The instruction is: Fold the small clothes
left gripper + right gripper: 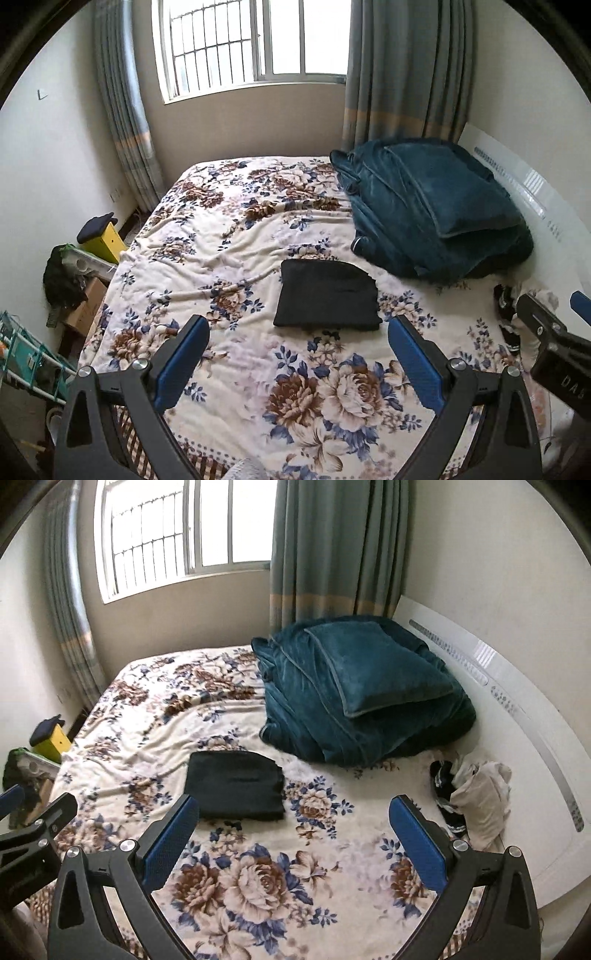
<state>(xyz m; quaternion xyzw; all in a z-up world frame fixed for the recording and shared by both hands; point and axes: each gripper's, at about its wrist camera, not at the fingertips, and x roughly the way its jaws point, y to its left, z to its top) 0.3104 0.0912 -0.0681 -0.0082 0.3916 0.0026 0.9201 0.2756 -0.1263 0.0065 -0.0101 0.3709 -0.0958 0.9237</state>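
A black garment (327,295) (234,786) lies folded into a flat rectangle on the floral bedspread (229,236) (147,709). My left gripper (297,325) hovers open over the bed just in front of it, nothing between its blue pads. My right gripper (295,805) is open too, with the black garment just beyond its left finger (170,840). A small heap of unfolded clothes, a cream piece (480,797) over a black-and-white one (445,786), lies at the right by the headboard; in the left wrist view only its dark edge (504,299) shows behind the right gripper's body.
A bundled teal blanket with a pillow (432,206) (362,686) fills the far right of the bed. A white headboard (517,716) runs along the right. Left of the bed stand a yellow box (101,240), a cardboard box (86,306) and a rack (26,354). Window and curtains behind.
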